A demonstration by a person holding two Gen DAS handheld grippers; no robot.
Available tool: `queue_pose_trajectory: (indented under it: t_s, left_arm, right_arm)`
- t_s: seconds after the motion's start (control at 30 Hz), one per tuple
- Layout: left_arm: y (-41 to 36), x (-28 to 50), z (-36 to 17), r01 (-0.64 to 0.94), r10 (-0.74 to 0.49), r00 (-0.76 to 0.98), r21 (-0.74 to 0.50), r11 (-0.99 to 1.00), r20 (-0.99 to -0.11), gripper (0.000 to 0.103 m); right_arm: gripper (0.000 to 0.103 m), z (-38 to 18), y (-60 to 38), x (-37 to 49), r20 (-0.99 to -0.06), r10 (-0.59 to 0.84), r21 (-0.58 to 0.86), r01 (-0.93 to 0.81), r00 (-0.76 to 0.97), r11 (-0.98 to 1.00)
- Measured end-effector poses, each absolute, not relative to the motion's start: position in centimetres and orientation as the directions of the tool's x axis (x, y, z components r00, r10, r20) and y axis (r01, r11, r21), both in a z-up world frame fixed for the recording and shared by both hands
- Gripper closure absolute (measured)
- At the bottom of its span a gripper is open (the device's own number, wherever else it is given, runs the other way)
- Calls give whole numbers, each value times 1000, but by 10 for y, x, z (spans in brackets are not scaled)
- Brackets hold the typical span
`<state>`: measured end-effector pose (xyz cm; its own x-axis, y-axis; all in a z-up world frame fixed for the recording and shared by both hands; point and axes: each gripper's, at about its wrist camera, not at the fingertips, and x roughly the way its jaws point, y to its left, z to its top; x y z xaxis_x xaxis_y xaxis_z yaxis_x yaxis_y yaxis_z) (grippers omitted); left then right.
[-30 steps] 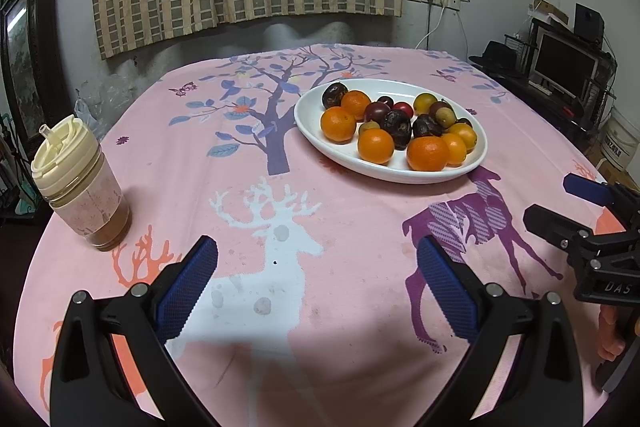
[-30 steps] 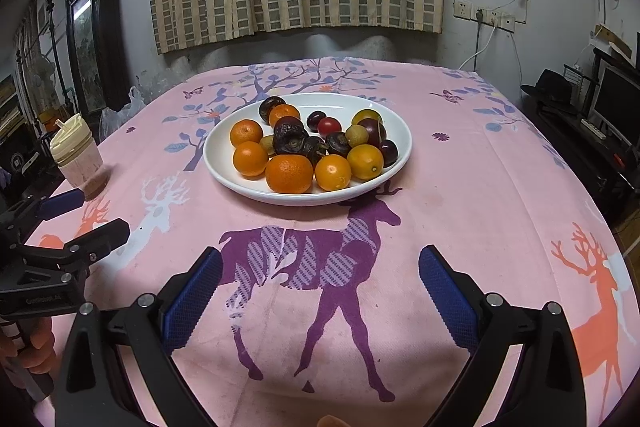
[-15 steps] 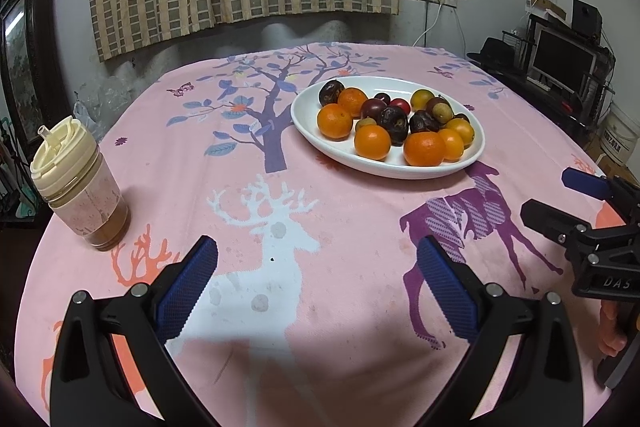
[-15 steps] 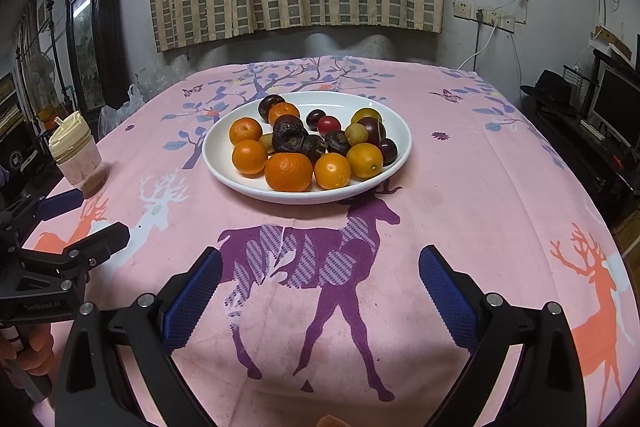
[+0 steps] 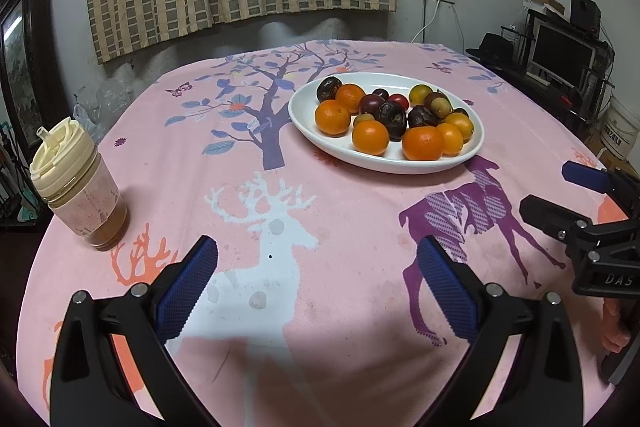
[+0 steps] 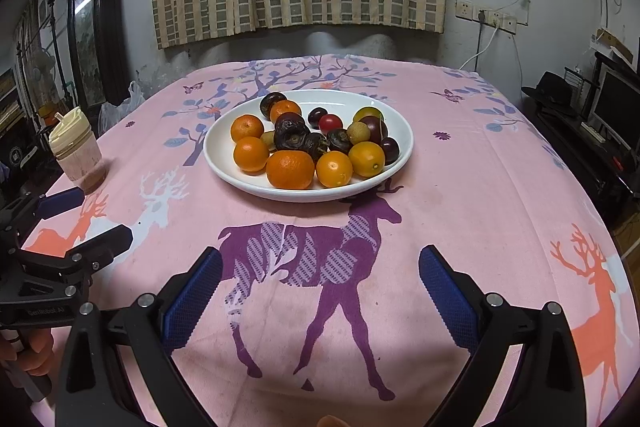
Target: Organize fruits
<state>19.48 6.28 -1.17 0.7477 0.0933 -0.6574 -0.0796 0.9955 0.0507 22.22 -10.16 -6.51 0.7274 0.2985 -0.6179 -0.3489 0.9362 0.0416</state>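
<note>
A white oval plate (image 5: 308,126) (image 6: 224,169) sits on the pink tablecloth, heaped with oranges (image 5: 332,117) (image 6: 290,169), dark wrinkled fruits (image 5: 393,115) (image 6: 292,135), a red cherry-like fruit (image 6: 330,123) and small yellow-green ones (image 6: 358,132). My left gripper (image 5: 318,277) hovers open over the white deer print, well short of the plate. My right gripper (image 6: 320,283) is open above the purple deer print, also short of the plate. Each gripper shows at the edge of the other's view: the right gripper (image 5: 560,195) and the left gripper (image 6: 86,219). Neither holds anything.
A lidded cup (image 5: 76,183) (image 6: 76,151) with brownish drink stands near the table's left edge. A striped curtain hangs on the wall behind. A monitor and shelves (image 5: 560,55) are off to the right, beyond the table.
In the left wrist view the plate has drifted slightly left and up, so the left gripper shifted a little. The right wrist view is almost unchanged. Both grippers stay open.
</note>
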Motion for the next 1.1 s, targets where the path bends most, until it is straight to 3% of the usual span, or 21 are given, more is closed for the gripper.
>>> queue_pose_trajectory:
  t_s: [1.1]
  left_arm:
    - [60,197,-12,-74,95,748,60,995,-657,5]
  right_arm:
    - [4,-67,-101,223,-625,289,29,-349,725,937]
